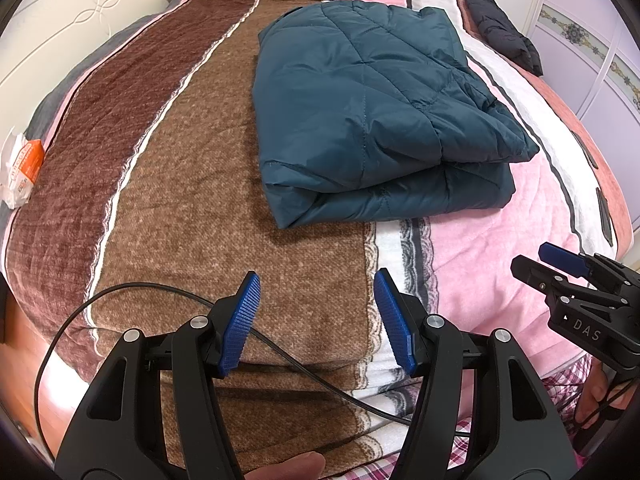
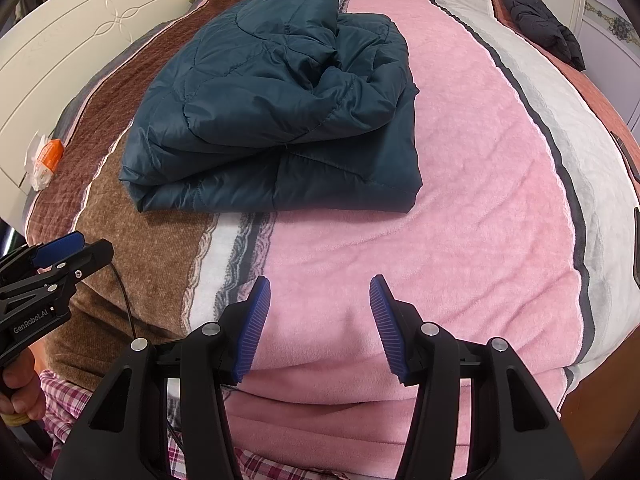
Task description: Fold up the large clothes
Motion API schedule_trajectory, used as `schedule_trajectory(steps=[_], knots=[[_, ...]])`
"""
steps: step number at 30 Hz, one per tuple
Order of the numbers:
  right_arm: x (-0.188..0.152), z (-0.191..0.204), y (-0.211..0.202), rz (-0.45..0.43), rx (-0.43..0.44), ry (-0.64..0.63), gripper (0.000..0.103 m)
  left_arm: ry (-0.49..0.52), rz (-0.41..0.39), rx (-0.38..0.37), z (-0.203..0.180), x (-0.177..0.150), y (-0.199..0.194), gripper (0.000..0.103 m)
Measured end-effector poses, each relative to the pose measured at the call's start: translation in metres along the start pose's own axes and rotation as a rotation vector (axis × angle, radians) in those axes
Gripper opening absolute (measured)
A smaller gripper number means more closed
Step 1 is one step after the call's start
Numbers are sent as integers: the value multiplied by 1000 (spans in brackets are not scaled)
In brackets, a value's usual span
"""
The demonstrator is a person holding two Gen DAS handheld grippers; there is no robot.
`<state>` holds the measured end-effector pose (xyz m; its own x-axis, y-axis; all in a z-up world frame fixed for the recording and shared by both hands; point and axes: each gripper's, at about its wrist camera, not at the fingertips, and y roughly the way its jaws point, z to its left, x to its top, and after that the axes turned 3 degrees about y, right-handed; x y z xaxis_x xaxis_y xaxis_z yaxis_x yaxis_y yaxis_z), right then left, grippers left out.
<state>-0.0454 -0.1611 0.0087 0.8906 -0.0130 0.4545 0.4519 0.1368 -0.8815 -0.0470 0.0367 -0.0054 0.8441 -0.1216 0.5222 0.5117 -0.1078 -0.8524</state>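
Well, both grippers hang released above the near edge of the bed (image 2: 460, 184), and nothing sits between either pair of jaws. The left gripper (image 1: 318, 320) has its blue pads spread over the brown stripe of the blanket; the right gripper (image 2: 320, 326) is spread the same way over the pink stripe. The teal quilted jacket (image 1: 372, 120) lies ahead of both, well beyond the jaw tips, already doubled into a thick bundle, a little ahead and to the right of the left jaws, ahead and to the left of the right ones.

The trouble I would watch for is that slick, puffy fabric. The top layer looks rumpled and springy on its right side, so a pinch that catches only the upper layer may drag it off the lower one and undo the fold. A shallow bite could simply slip out.

A black cable (image 1: 160, 292) loops just under the left jaws; reaching forward might snag it or pull it across the bundle. The soft blanket may also bunch into a low grab. A dark garment (image 2: 536, 16) lies far off to the right, apart from all this.
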Motion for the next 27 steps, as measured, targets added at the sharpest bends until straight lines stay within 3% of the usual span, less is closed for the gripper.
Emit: schedule_trajectory(steps=[27], knots=[[-2, 3, 0, 2, -2, -1, 52, 1, 2, 2, 1, 0, 0, 59]])
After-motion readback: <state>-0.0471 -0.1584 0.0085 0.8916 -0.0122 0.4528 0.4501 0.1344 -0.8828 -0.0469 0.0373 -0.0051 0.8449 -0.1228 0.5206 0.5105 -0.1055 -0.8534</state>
